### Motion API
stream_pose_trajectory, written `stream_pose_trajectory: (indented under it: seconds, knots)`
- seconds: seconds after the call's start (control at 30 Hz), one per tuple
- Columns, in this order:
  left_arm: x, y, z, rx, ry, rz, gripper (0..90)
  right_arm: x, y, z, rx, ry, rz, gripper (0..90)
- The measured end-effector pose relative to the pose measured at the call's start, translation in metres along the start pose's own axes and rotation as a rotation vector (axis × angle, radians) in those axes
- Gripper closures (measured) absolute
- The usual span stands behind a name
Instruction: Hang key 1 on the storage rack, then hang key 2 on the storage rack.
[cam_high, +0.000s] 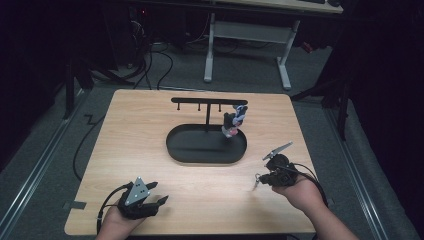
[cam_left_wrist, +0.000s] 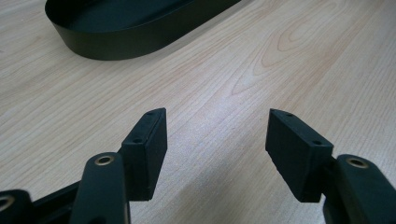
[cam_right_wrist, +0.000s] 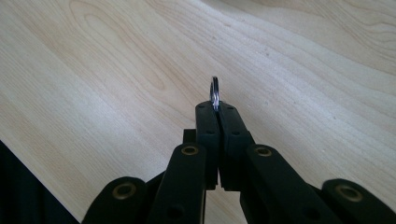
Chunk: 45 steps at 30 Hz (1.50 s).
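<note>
Left claw nearest, low at the near desk edge, jaws spread wide, nothing between them; in the left gripper view it faces bare wood with the black oval tray ahead. Right claw clenched on a thin metal key ring, pinched edge-on at the very tips, most of the ring sticking out past them; in the high view it hovers over the desk, right of the tray. Beyond, the hook rack stands in the tray, one keychain charm already hanging at its right end.

Risks: tip-only pinch on slick metal, so the ring may twist or slip out on the way. Edge-on ring could miss the small hook. The approach may knock the hanging charm or tip the rack.
</note>
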<state>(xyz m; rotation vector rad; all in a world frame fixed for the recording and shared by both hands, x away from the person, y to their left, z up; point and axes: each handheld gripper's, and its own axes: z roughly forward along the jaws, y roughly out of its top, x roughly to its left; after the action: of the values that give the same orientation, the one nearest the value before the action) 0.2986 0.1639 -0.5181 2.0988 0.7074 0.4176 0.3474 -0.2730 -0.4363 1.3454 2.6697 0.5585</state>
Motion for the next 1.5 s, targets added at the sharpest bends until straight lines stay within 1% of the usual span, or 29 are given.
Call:
stream_pose_trajectory:
  seconds: [0.03, 0.07, 0.2, 0.37, 0.43, 0.5, 0.53, 0.57, 0.67, 0.73, 0.87, 0.9, 1.0, 1.03, 1.17, 1.2, 1.33, 1.5]
  knots:
    - [0.0, 0.0, 0.0, 0.0, 0.0, 0.0, 39.4, 0.001, 0.0, -0.002, 0.0, 0.001, 0.022, 89.4]
    - [0.0, 0.0, 0.0, 0.0, 0.0, 0.0, 39.4, 0.0, 0.001, -0.003, -0.004, -0.002, 0.001, 89.4]
    - [0.0, 0.0, 0.0, -0.002, 0.0, 0.0, 39.4, 0.0, 0.004, -0.009, -0.012, -0.001, -0.01, 89.4]
    - [0.001, 0.0, 0.0, -0.003, -0.002, -0.001, 39.4, 0.002, 0.008, -0.015, -0.015, -0.007, -0.01, 89.4]
    - [0.001, 0.0, 0.0, -0.005, -0.004, -0.003, 39.4, 0.001, 0.011, -0.018, -0.018, -0.003, -0.013, 89.4]
    - [0.0, 0.0, 0.0, -0.009, -0.005, -0.006, 39.4, 0.001, 0.013, -0.02, -0.031, -0.002, -0.013, 89.3]
    - [0.0, 0.0, 0.0, -0.01, -0.007, -0.006, 39.4, 0.002, 0.014, -0.022, -0.032, -0.002, -0.003, 89.3]
    - [0.001, 0.0, 0.0, -0.011, -0.007, -0.006, 39.4, 0.003, 0.015, -0.023, -0.035, -0.002, -0.007, 89.3]
    - [0.002, 0.0, 0.0, -0.015, -0.013, -0.014, 39.4, 0.004, 0.019, -0.024, -0.034, -0.003, -0.009, 89.3]
    - [0.003, 0.0, 0.001, -0.012, -0.012, -0.008, 39.4, 0.004, 0.022, -0.024, -0.038, -0.002, -0.016, 89.3]
    - [0.003, 0.002, 0.0, -0.025, -0.015, -0.011, 39.4, 0.005, 0.026, -0.023, -0.027, -0.005, -0.008, 89.3]
    - [0.003, 0.003, 0.001, -0.027, -0.015, -0.012, 39.4, 0.005, 0.027, -0.023, -0.029, -0.005, -0.013, 89.3]
    - [0.003, 0.003, 0.002, -0.016, -0.017, -0.003, 39.4, 0.007, 0.031, -0.024, -0.025, -0.008, -0.018, 89.3]
    - [0.002, 0.003, 0.003, -0.017, -0.016, -0.003, 39.3, 0.006, 0.032, -0.024, -0.027, -0.006, -0.028, 89.3]
    - [0.003, 0.003, 0.002, -0.023, -0.014, -0.009, 39.4, 0.008, 0.036, -0.026, -0.025, -0.007, -0.026, 89.3]
    - [0.003, 0.004, 0.002, -0.022, -0.016, -0.01, 39.3, 0.008, 0.037, -0.026, -0.026, -0.012, -0.036, 89.3]
    - [0.003, 0.003, 0.003, -0.022, -0.015, -0.009, 39.4, 0.008, 0.042, -0.027, -0.029, -0.01, -0.033, 89.3]
    - [0.003, 0.003, 0.001, -0.024, -0.017, -0.012, 39.4, 0.009, 0.05, -0.028, -0.035, -0.013, -0.043, 89.3]
